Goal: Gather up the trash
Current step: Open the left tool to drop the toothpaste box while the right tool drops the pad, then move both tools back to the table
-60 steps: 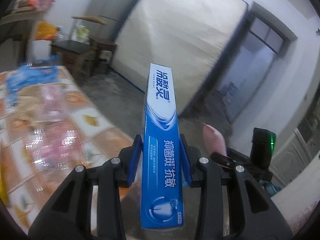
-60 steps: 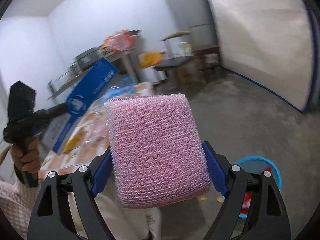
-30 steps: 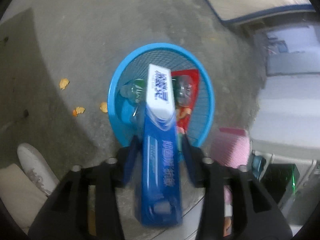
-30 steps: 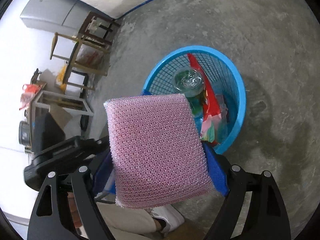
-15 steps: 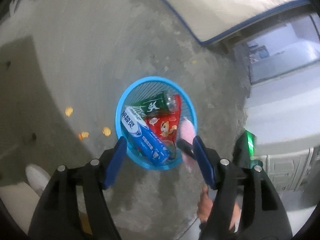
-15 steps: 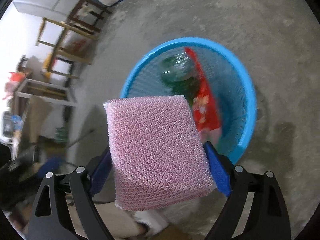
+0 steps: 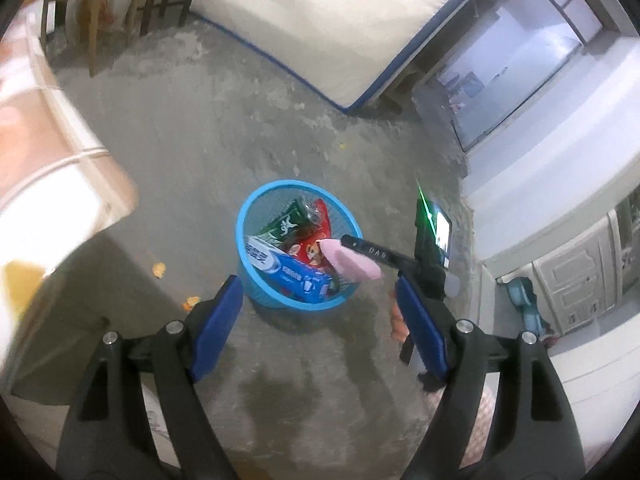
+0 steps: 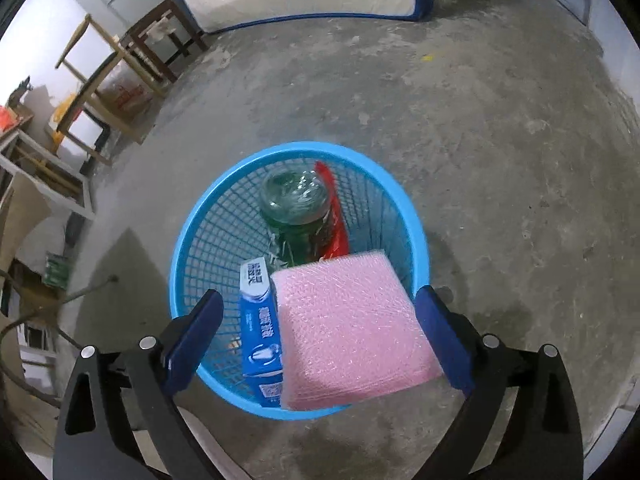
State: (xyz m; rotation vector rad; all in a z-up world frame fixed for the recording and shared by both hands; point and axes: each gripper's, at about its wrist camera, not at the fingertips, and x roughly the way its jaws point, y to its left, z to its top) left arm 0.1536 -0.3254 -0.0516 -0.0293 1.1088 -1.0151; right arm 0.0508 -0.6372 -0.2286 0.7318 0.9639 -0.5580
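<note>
Left wrist view: the left tool (image 7: pixel 318 312) is released, with nothing between its blue pads (image 7: pixel 218 330). Its jaws have just been opening. Two seconds ago they clenched the toothpaste box (image 7: pixel 286 268); that box now lies inside the blue basket (image 7: pixel 256 208), along the near wall, beside a green bottle (image 7: pixel 286 222) and a red wrapper (image 7: pixel 310 246). The basket stands on the concrete floor (image 7: pixel 192 152) and looks smaller and farther than half a second ago. A corner of the worktop (image 7: pixel 60 160) shows at the left edge. Orange scraps (image 7: pixel 159 268) lie on the floor left of the basket. At the right, the right tool's black finger reaches over the basket rim with the pink sponge (image 7: pixel 352 262) beside it.

Right wrist view: the right tool (image 8: pixel 318 332) is held above the basket (image 8: pixel 192 224), and its jaws have just been opening. The sponge (image 8: pixel 348 328) sits between the pads (image 8: pixel 444 336). The right pad is touching or just beside the sponge's edge; the left pad is well apart from it, so the sponge is no longer clenched as it was half a second ago. It appears blurred and lower and further right in the frame than before. Whether it is already dropping cannot be told. The toothpaste box (image 8: pixel 258 320) shows just left of the sponge, inside the basket, where it was not visible half a second ago. The green bottle (image 8: pixel 296 204) and red wrapper (image 8: pixel 336 216) lie at the far side.
</note>
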